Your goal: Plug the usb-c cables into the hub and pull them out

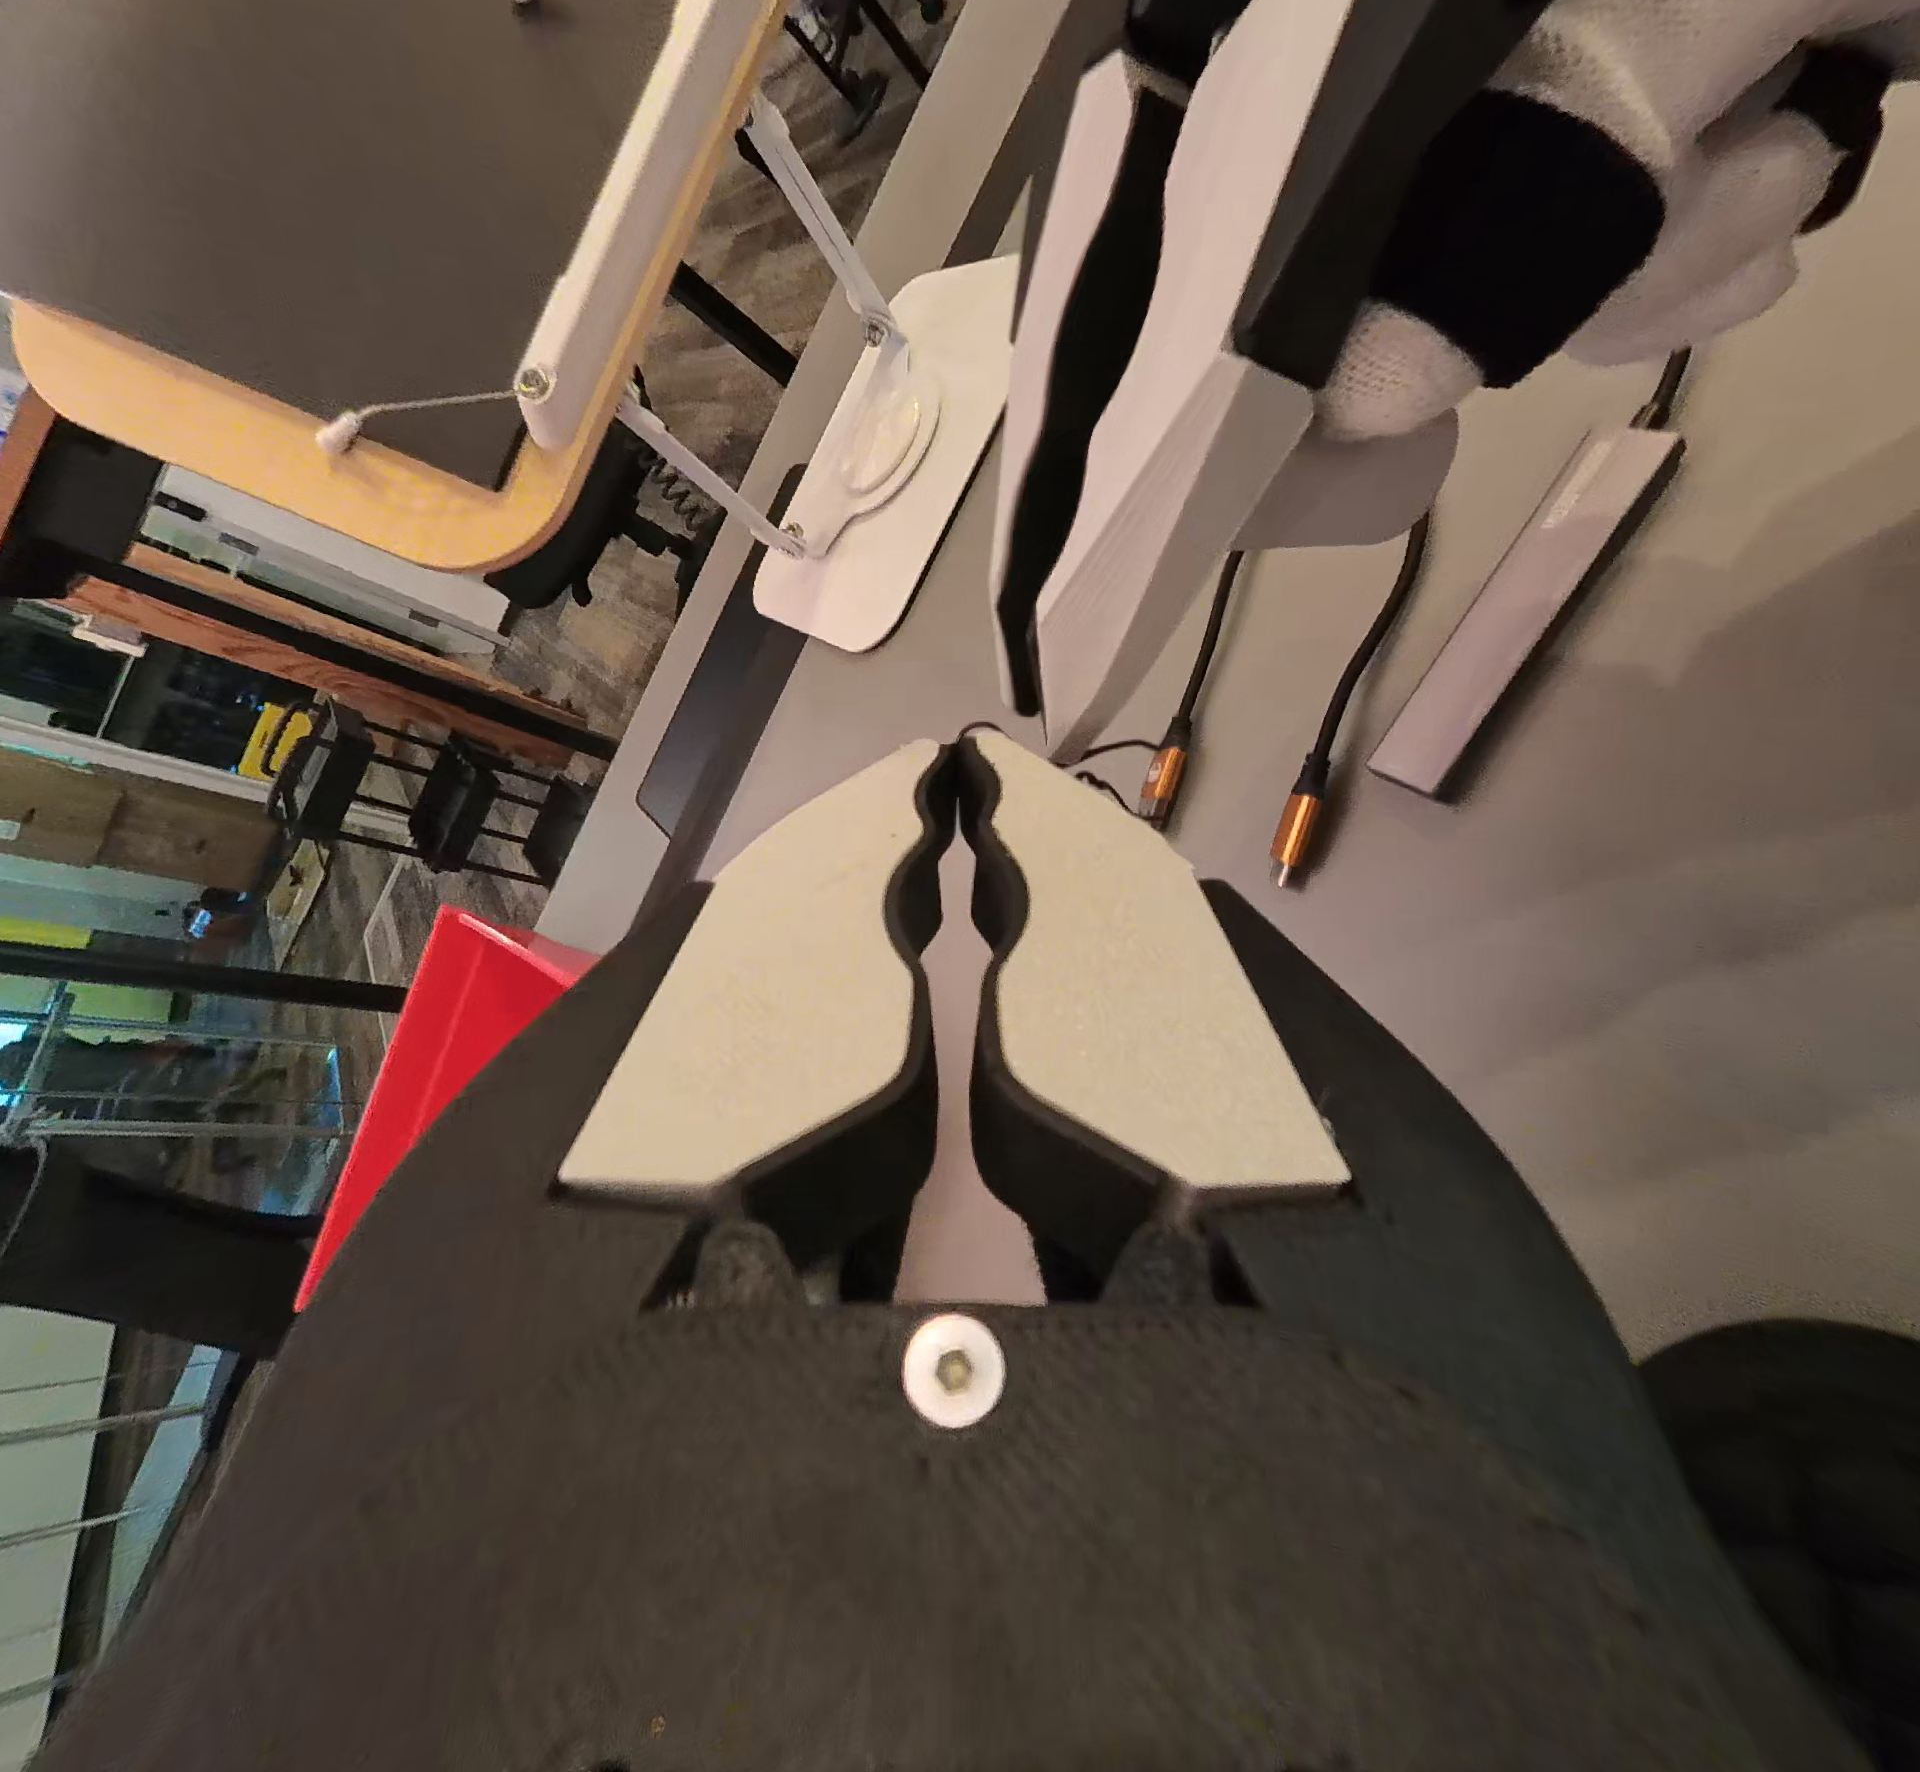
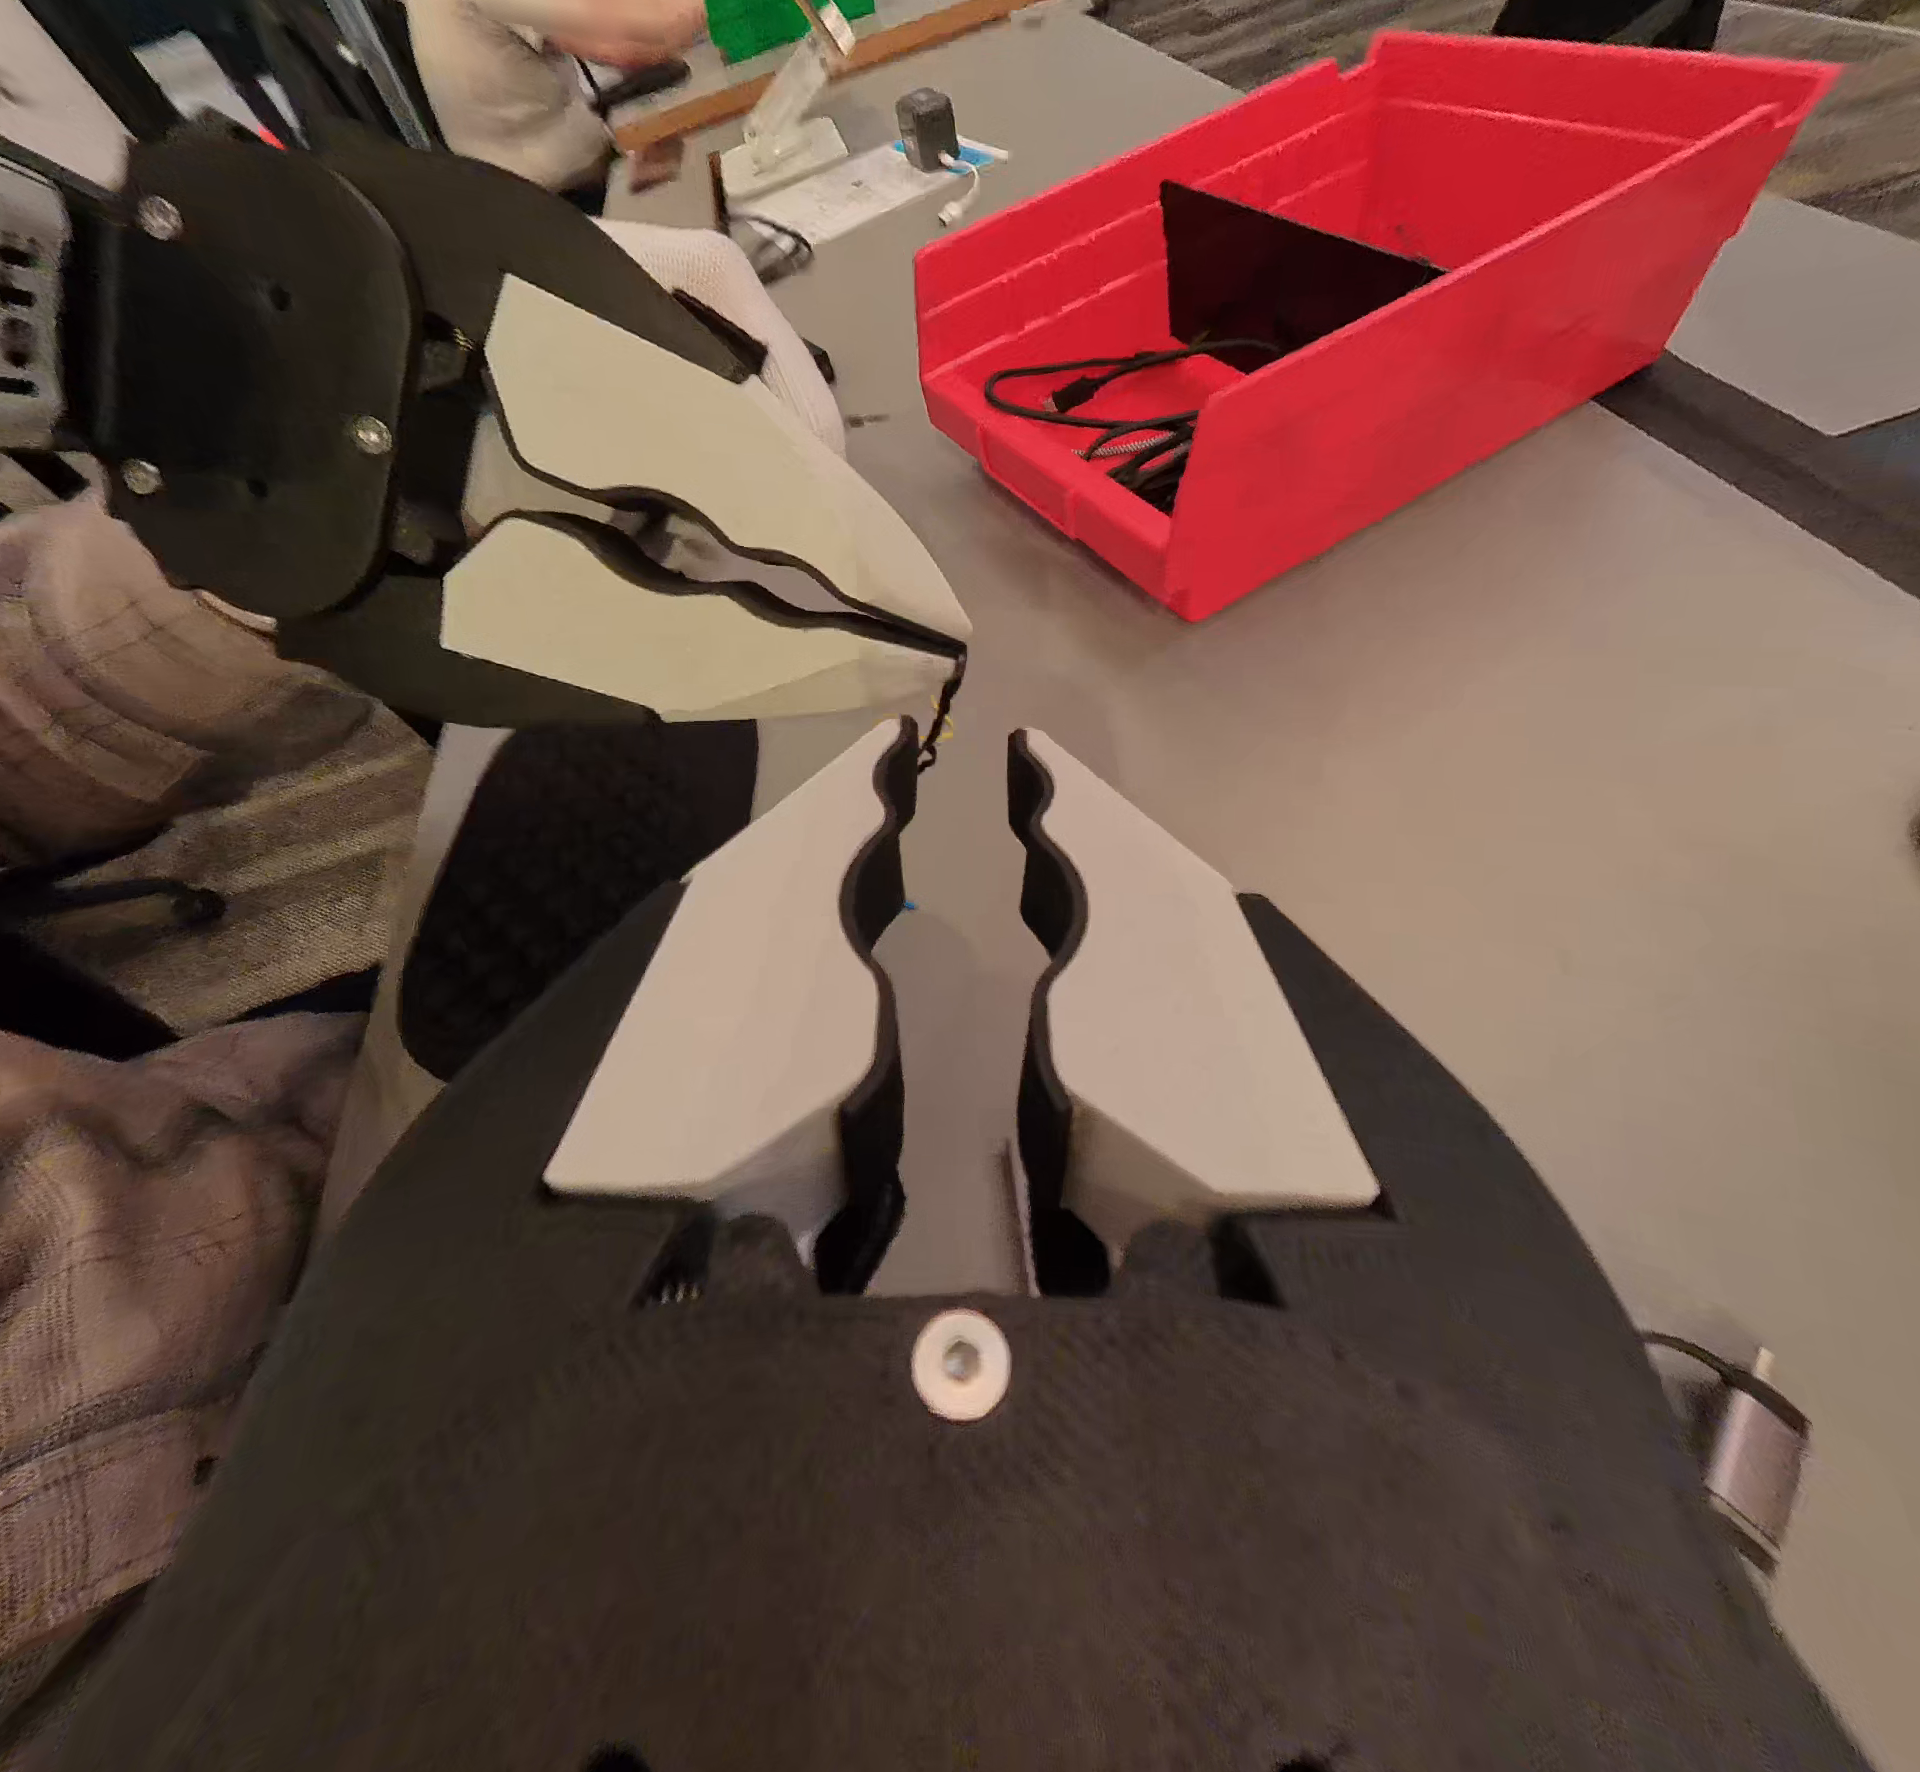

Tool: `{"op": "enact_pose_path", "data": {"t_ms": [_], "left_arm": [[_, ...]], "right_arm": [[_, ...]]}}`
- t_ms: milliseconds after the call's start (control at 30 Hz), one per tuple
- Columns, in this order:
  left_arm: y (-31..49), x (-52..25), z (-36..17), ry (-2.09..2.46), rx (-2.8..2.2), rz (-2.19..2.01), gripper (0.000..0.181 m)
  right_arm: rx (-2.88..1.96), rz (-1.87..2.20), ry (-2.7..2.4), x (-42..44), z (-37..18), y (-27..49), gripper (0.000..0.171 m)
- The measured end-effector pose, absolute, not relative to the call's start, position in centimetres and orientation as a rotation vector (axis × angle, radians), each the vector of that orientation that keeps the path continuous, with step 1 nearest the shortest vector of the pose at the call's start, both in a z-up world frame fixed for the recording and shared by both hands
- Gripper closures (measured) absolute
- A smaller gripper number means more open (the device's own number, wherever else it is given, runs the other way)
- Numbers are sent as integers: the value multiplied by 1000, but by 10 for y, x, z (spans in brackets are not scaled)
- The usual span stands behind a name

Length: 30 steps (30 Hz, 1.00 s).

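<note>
Two black USB-C cables with orange plugs (image 1: 1169, 772) (image 1: 1304, 818) lie unplugged on the grey table, next to a slim grey hub (image 1: 1527, 610). My left gripper (image 1: 958, 766) is shut on a thin black twisted wire (image 2: 940, 714) at its tips. It also shows in the right wrist view (image 2: 956, 647), with the wire hanging down from it. My right gripper (image 2: 961, 746) is open, its left fingertip touching the wire's lower end. In the left wrist view the right gripper (image 1: 1044, 725) points down just beyond my left tips, held by a white-gloved hand (image 1: 1714, 164).
A red bin (image 2: 1455, 434) with a black divider and coiled black cables stands on the table (image 2: 1455, 787) ahead to the right. A white lamp base (image 1: 894, 455) sits near the table edge. A grey object with a cable (image 2: 1756, 1452) lies by my right gripper's body. A person sits at a far desk. The slim grey hub (image 1: 1527, 610) is about equally far from each gripper, around 15 cm.
</note>
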<state>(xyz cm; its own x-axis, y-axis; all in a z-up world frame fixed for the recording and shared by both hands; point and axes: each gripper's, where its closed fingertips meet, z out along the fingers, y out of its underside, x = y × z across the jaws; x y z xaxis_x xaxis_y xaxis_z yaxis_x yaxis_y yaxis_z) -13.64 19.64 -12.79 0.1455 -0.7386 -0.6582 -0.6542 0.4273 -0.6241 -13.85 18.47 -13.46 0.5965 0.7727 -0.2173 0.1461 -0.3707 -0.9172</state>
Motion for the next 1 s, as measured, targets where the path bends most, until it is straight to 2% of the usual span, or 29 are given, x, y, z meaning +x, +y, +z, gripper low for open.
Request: {"op": "enact_pose_path", "data": {"t_ms": [167,400,600,833,1000], "left_arm": [[191,-126,-119,1548,-1242,-137,181],[197,-123,-98,1409,-1273,-253,176],[186,-115,-94,1223,-1432,-724,161],[172,-99,-78,1037,-1450,-1224,167],[167,-96,-79,973,-1455,-1399,179]], "right_arm": [[-1820,847,-765,-141,-131,180,171],[-1745,887,-646,-124,-115,184,171],[-1599,1023,-525,-110,-90,180,171],[-1515,1096,-505,-110,-82,170,171],[-1490,1130,-518,-113,-82,164,171]]}}
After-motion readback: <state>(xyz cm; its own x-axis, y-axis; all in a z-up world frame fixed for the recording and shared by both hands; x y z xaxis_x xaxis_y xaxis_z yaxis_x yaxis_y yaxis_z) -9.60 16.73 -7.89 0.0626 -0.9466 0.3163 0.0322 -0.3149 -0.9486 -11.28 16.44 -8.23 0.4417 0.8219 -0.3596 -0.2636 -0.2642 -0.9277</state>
